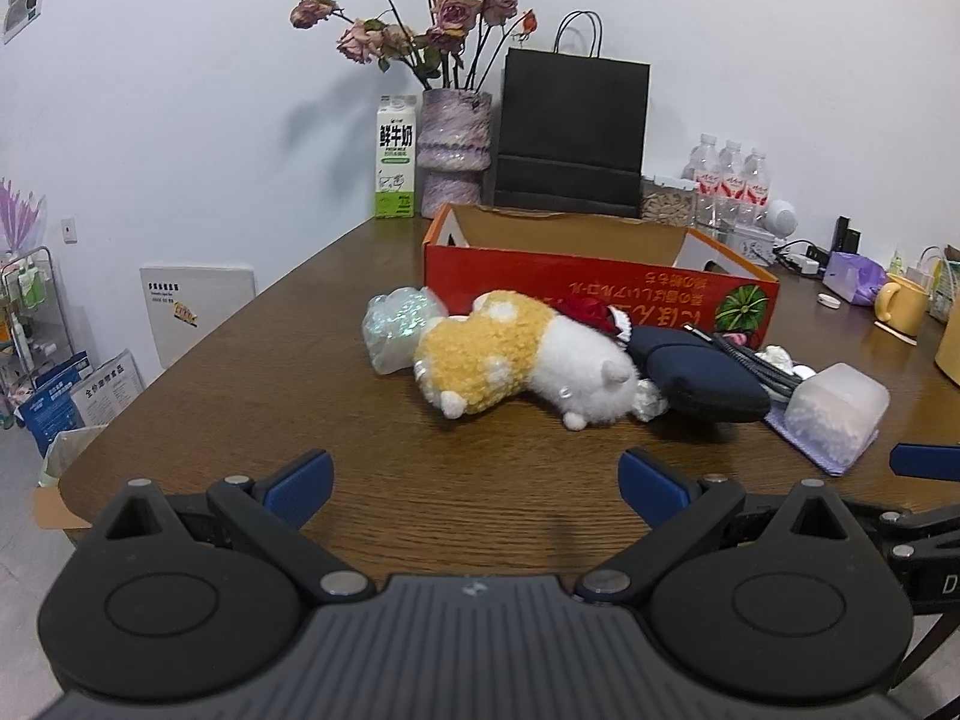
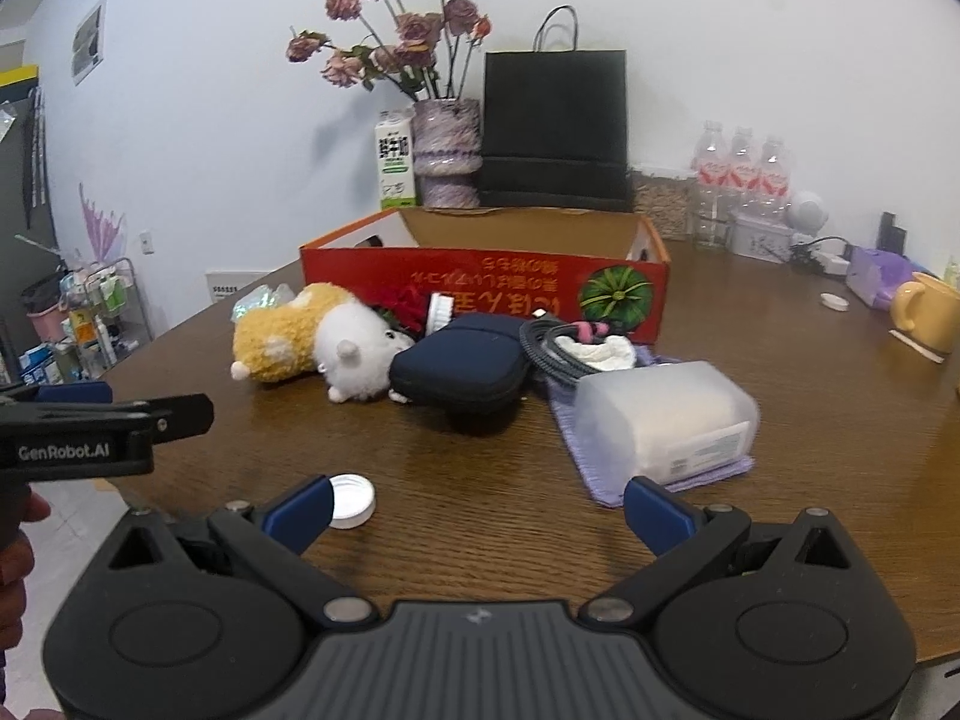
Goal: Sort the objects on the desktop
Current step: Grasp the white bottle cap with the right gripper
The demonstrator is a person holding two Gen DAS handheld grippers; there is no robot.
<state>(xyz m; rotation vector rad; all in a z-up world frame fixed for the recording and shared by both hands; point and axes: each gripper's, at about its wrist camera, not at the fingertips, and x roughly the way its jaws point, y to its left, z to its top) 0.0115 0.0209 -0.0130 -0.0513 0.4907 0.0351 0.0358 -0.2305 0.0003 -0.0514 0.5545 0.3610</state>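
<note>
A pile of objects lies on the brown table in front of an open red cardboard box (image 1: pixel 594 282) (image 2: pixel 480 285). It holds a yellow-and-white plush toy (image 1: pixel 516 354) (image 2: pixel 312 336), a shiny clear bag (image 1: pixel 396 324), a dark blue pouch (image 1: pixel 696 378) (image 2: pixel 462 363), black cables (image 2: pixel 543 348), a frosted plastic box (image 1: pixel 837 402) (image 2: pixel 666 420) on a purple cloth (image 2: pixel 585 456), and a red item (image 1: pixel 585 309). My left gripper (image 1: pixel 474 483) is open and empty, short of the plush. My right gripper (image 2: pixel 477 510) is open and empty, a white cap (image 2: pixel 351 501) beside its left finger.
A milk carton (image 1: pixel 396 159), a vase of dried roses (image 1: pixel 453 150), a black paper bag (image 1: pixel 573 138) and water bottles (image 1: pixel 729 180) stand at the back wall. A yellow mug (image 1: pixel 900 303) (image 2: pixel 927 312) and a small white lid (image 2: pixel 834 302) sit at the right.
</note>
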